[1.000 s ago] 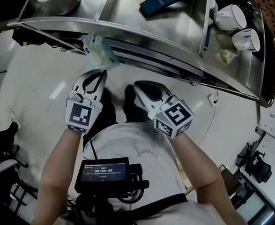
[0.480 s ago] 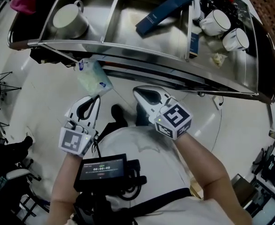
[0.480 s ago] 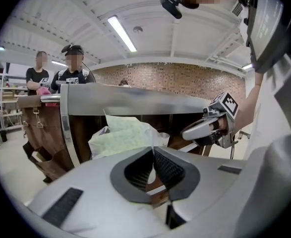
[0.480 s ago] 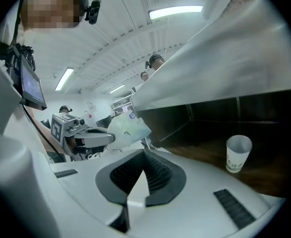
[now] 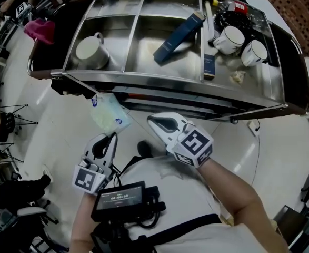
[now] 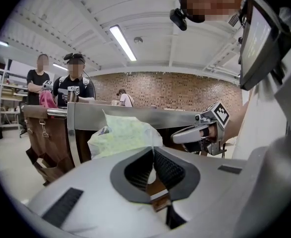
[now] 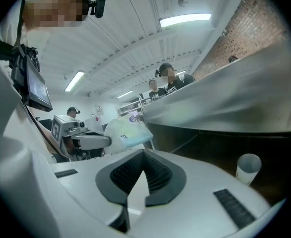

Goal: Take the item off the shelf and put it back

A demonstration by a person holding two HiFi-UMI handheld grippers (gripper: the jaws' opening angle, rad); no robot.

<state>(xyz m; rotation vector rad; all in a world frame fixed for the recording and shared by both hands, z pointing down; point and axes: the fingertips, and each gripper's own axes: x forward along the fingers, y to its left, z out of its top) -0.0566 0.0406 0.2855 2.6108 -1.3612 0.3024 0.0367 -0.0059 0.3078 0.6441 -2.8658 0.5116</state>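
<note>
A pale green soft packet (image 5: 109,115) hangs in the air just in front of the steel shelf's front rim (image 5: 159,79), below its level. My left gripper (image 5: 112,136) is shut on the packet's near edge. In the left gripper view the packet (image 6: 126,134) stands up from between the closed pads of that gripper (image 6: 152,150). My right gripper (image 5: 156,122) is beside it to the right, shut with nothing in it. The right gripper view shows its own jaws (image 7: 144,153) together, with the packet (image 7: 129,132) and the left gripper (image 7: 81,141) off to the left.
The shelf holds a white mug (image 5: 91,50) in the left bay, a dark blue box (image 5: 178,33) leaning in the middle bay, and two white cups (image 5: 230,38) at the right. A paper cup (image 7: 248,167) stands below the shelf. People stand beyond the shelf (image 6: 76,83).
My left gripper has drawn the packet back from the shelf's front rim toward my body. The right gripper has hardly moved. More of the shelf's top has come into view.
</note>
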